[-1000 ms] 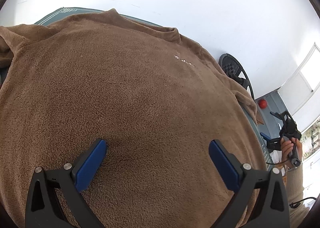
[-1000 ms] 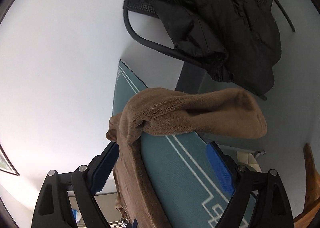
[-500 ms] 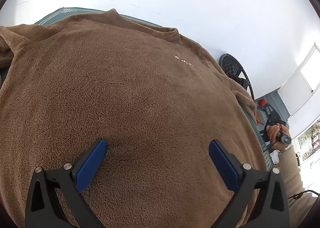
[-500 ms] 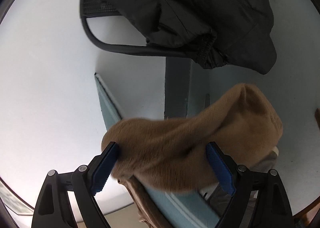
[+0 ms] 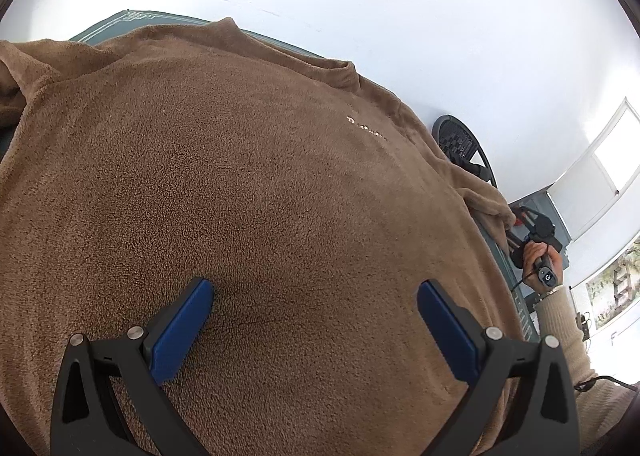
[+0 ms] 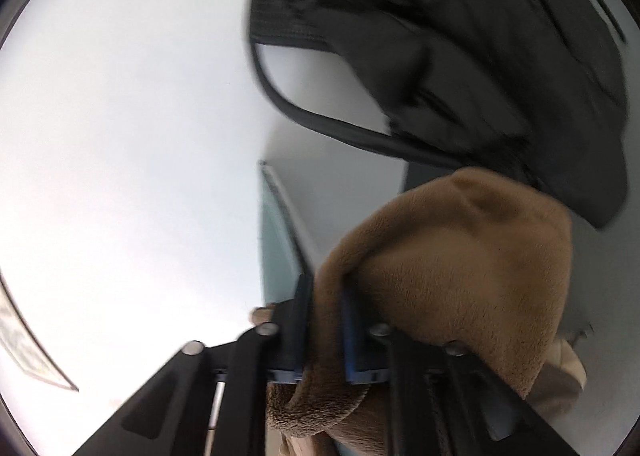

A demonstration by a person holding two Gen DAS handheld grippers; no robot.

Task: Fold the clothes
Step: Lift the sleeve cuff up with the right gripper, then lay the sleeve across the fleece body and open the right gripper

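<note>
Right wrist (blurred) | right gripper (image 6: 326,330) clamps sweater (image 5: 256,184) sleeve | left gripper (image 5: 316,320) wide

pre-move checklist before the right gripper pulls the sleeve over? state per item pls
1. Right gripper shut on sleeve: ok, fabric pinched between the pads.
2. Left gripper open, on the sweater body: ok, nothing between its fingers.
3. Body lies flat on the table: ok, no big wrinkles in the left wrist view.
4. Other sleeve tucked: cannot tell, only partly visible at the left edge.
5. Sleeve free of the jacket on the chair: cannot tell, blurred.
</note>
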